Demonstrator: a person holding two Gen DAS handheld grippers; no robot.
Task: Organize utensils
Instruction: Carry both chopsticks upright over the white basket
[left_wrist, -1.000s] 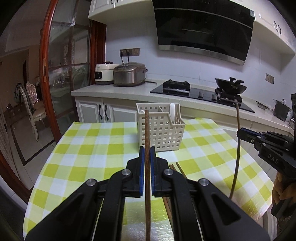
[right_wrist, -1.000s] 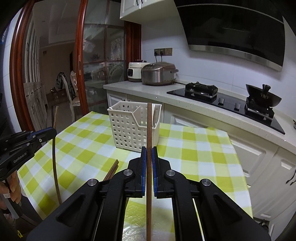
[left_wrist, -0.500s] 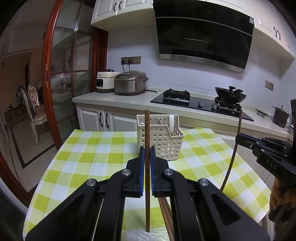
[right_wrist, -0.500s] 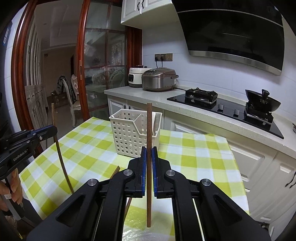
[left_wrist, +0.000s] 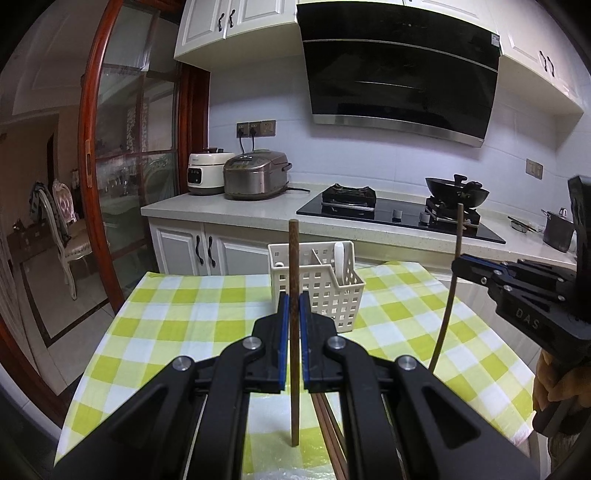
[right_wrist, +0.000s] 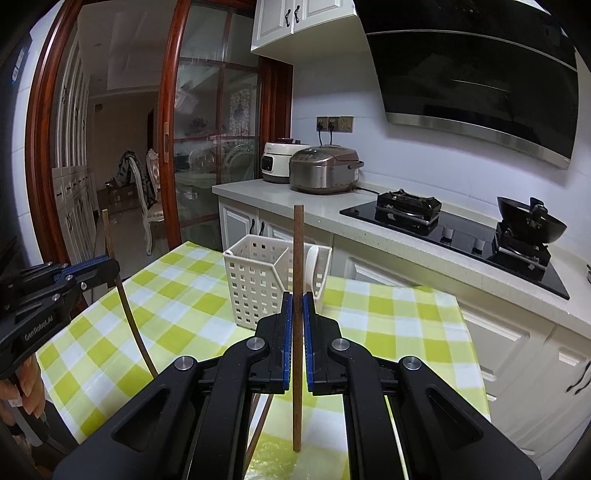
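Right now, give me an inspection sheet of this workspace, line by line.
Surface: table under a green and white checked cloth.
Job's things: white basket upright at the far side, a white utensil in its right compartment; more chopsticks lying on the cloth.
Clutter: nothing seen.
Grippers: left gripper shut on one chopstick, held upright; right gripper shut on another chopstick, also upright.
Cables: two plugs in the wall sockets.
Surroundings: rice cookers, stove, wok, range hood.

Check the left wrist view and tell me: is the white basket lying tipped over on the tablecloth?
No, the white basket stands upright on the checked tablecloth, its open top facing up with a white utensil sticking out.
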